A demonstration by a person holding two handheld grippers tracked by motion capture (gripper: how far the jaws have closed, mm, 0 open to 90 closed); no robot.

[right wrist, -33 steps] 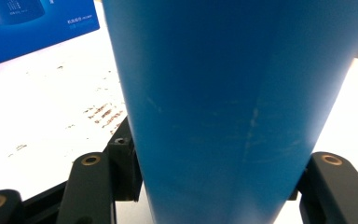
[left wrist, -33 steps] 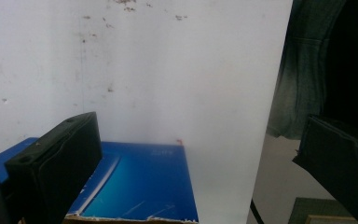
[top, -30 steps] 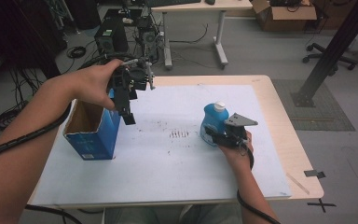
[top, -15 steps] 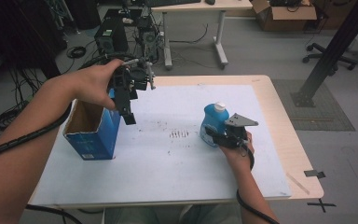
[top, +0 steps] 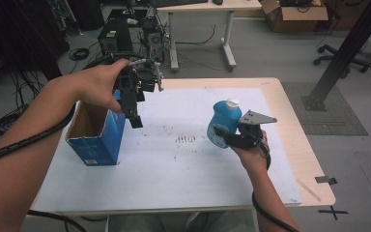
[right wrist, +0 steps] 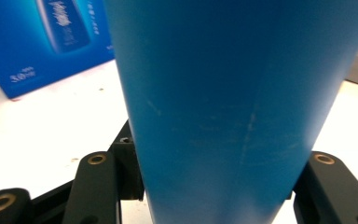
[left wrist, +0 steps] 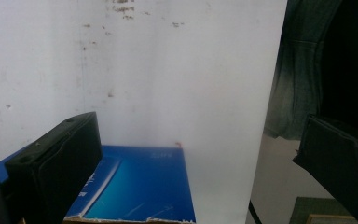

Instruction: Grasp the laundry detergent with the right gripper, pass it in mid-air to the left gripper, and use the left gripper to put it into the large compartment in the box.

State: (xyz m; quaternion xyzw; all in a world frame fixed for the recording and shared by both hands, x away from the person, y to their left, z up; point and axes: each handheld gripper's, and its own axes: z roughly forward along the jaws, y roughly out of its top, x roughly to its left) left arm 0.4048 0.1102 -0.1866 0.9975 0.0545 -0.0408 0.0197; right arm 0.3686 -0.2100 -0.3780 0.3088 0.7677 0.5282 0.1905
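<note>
You have one blue bottle [top: 223, 124] with a single white cap [top: 231, 103] right of the frame's centre, and one open blue box [top: 98, 133] at centre left, both over one white mat [top: 174, 164] on one wooden table [top: 299, 130]. You hold two grippers, the left gripper [top: 136, 118] above the box and the right gripper [top: 222, 137] at the bottle. Behind, there is one second table [top: 203, 7] at top centre, one cardboard box [top: 297, 9] at upper right, and one office chair [top: 340, 50] at the right edge.
</note>
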